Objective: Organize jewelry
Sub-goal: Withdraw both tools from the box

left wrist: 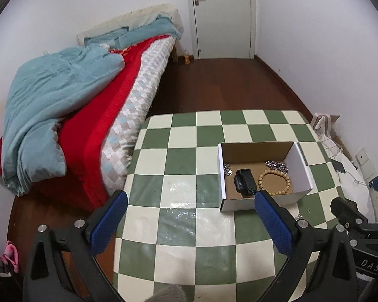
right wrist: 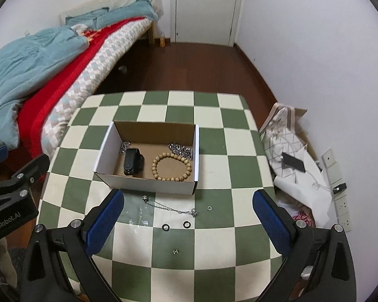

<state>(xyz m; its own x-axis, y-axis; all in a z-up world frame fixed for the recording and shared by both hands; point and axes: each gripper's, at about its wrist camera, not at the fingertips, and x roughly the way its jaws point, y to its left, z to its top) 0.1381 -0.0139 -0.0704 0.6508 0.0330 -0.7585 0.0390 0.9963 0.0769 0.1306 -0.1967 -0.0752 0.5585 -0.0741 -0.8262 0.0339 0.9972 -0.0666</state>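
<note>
A white cardboard box (right wrist: 148,185) (left wrist: 239,205) stands on the green-and-cream checked table (right wrist: 214,239) (left wrist: 179,176). Inside it lie a wooden bead bracelet (right wrist: 171,166) (left wrist: 274,181), a black watch (right wrist: 133,161) (left wrist: 244,181) and silver chains (right wrist: 181,150) (left wrist: 277,165). In front of the box a thin silver necklace (right wrist: 168,206), two dark rings (right wrist: 176,225), a small silver ring (right wrist: 209,208) and a tiny stud (right wrist: 175,251) rest on the table. My right gripper (right wrist: 188,202) hangs open above these loose pieces. My left gripper (left wrist: 191,202) is open too, left of the box, with nothing between its fingers.
A bed (left wrist: 70,115) with a teal blanket and red cover borders the table's left side. Papers, a phone (right wrist: 293,162) and wall sockets (right wrist: 340,201) crowd the floor to the right. A closed white door (right wrist: 206,7) is at the far end.
</note>
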